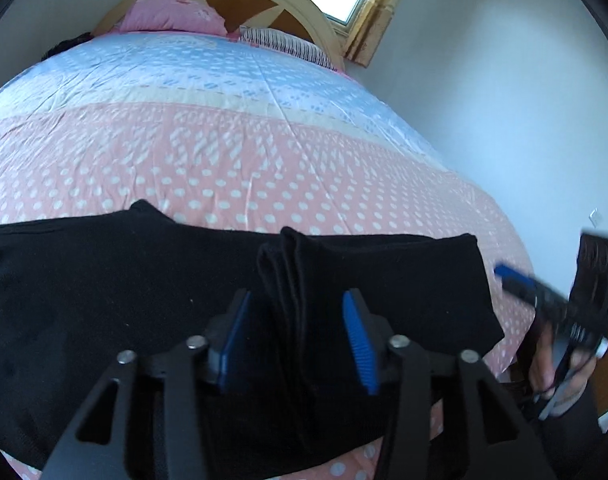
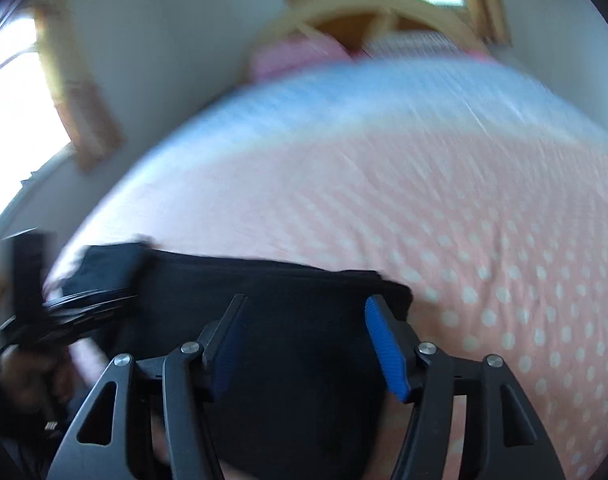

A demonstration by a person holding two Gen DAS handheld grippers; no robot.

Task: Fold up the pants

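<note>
Pants (image 1: 104,300), black and matte, lie spread across the near edge of a bed (image 1: 224,160) covered in a pink and blue dotted quilt. In the left wrist view, a raised ridge of several stacked layers runs up between the left tongs (image 1: 296,336), whose blue pads stand apart on either side of it without pressing; the jaws are open and the cloth sits loose between them. At the far right of this view the right tongs (image 1: 515,280) come in blurred, a hand (image 1: 559,372) below them.

In the right wrist view, heavily smeared, the same garment (image 2: 296,320) lies as a dark band beneath the right tongs (image 2: 304,344), jaws spread, nothing caught. The left tool shows only as a dark blur at the left edge.

The fabric looks soft, limp and light, likely to sag and slide on itself; a hold at a hem or folded edge, through all layers, seems the surest.
</note>
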